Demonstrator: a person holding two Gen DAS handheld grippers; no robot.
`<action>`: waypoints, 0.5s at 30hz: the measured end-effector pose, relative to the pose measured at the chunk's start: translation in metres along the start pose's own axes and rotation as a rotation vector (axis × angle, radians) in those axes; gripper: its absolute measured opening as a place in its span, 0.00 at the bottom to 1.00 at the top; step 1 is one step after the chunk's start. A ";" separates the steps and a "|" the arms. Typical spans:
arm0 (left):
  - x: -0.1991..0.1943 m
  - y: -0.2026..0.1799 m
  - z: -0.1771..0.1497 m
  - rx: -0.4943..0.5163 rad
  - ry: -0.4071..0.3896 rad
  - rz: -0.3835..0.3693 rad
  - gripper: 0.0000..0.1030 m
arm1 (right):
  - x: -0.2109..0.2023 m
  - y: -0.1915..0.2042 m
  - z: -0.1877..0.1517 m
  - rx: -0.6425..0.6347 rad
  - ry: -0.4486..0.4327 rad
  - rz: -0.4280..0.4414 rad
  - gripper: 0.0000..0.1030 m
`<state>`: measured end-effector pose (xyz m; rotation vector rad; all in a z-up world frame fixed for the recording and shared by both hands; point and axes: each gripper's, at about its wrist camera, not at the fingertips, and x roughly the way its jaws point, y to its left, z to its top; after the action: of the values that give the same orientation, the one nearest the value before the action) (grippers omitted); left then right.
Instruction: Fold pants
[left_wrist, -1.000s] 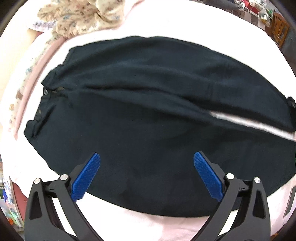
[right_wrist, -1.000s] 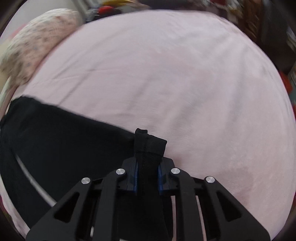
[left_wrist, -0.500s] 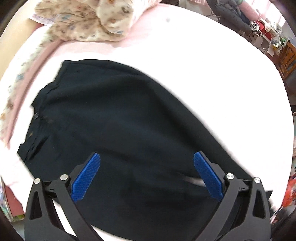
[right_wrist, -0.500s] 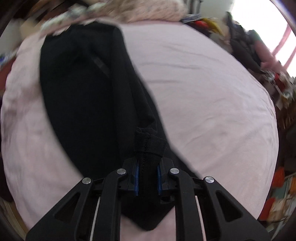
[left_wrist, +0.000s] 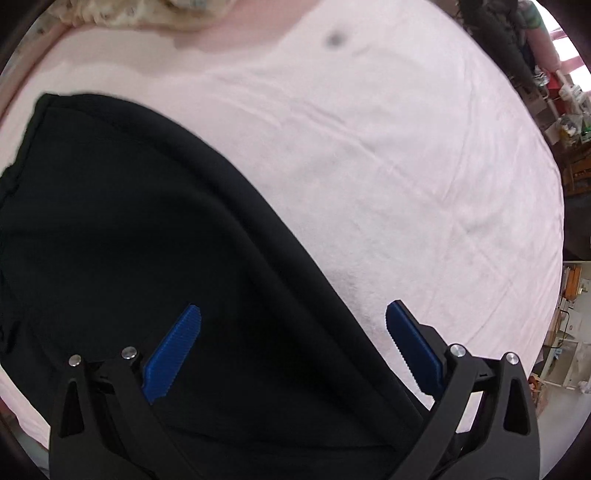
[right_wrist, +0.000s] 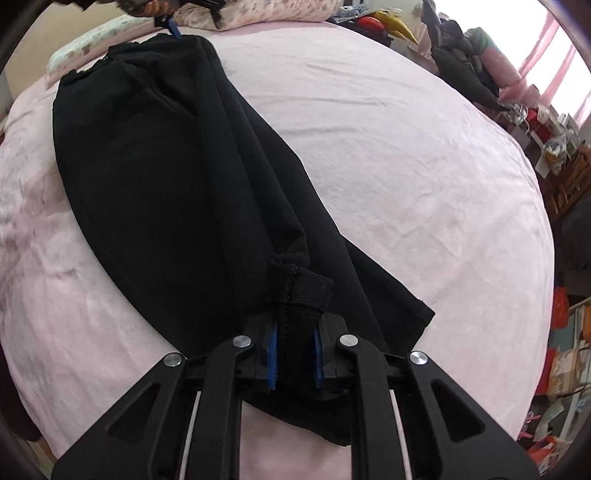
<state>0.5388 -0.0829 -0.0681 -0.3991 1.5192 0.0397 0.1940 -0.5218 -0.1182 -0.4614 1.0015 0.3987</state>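
Black pants (right_wrist: 155, 173) lie lengthwise on the pink bed sheet (right_wrist: 406, 166), one leg laid over the other and the waistband at the far end. My right gripper (right_wrist: 295, 350) is shut on the ribbed leg cuff (right_wrist: 303, 291), which is bunched up between the blue pads. In the left wrist view, my left gripper (left_wrist: 293, 310) hangs open just above the pants (left_wrist: 129, 229). Their long folded edge runs between its fingers, and nothing is gripped. The right wrist view shows the left gripper (right_wrist: 170, 27) small, at the waistband end.
A floral blanket (right_wrist: 258, 14) is heaped at the head of the bed. Beyond the bed's right edge are hanging dark clothes (right_wrist: 461, 62) and cluttered shelves (right_wrist: 561, 155). Bare pink sheet (left_wrist: 406, 166) spreads to the right of the pants.
The right gripper swung the cuff across so one leg now lies over the other, then held still. The left gripper swept across the pants to their far long edge and stayed open.
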 end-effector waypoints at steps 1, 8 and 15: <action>0.004 0.001 0.002 -0.014 0.012 -0.012 0.97 | 0.002 0.001 0.001 -0.011 0.009 -0.002 0.14; 0.026 -0.011 0.014 -0.039 0.067 -0.022 0.94 | 0.004 0.006 0.003 -0.008 0.023 -0.004 0.14; 0.051 -0.011 0.020 -0.045 0.117 0.057 0.64 | 0.002 0.011 0.004 0.003 0.020 -0.010 0.14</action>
<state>0.5646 -0.0992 -0.1153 -0.4002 1.6469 0.0972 0.1921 -0.5106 -0.1201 -0.4678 1.0189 0.3842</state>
